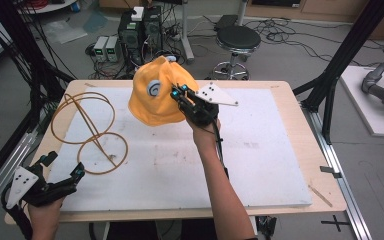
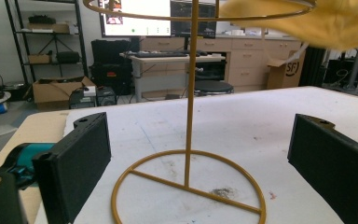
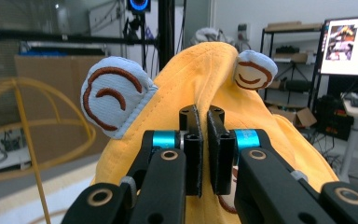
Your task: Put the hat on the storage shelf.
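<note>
An orange hat (image 1: pixel 155 92) with white-and-brown ear patches (image 3: pixel 112 100) hangs in the air over the far middle of the white board, pinched by my right gripper (image 1: pixel 177 95). In the right gripper view the jaws are shut on a fold of the orange hat (image 3: pixel 205 74). A yellow wire hat stand (image 1: pixel 87 127) stands at the board's left, with a round base (image 2: pixel 189 189), an upright pole and a hoop top. My left gripper (image 1: pixel 62 172) rests open near the front left corner, its jaws wide apart either side of the stand's base in its own view.
The white board (image 1: pixel 260 165) covers most of a wooden table (image 1: pixel 325 170). Behind the table are a black stool (image 1: pixel 237 40), computer boxes and cables on the floor. A black frame post (image 1: pixel 340 60) rises at the right.
</note>
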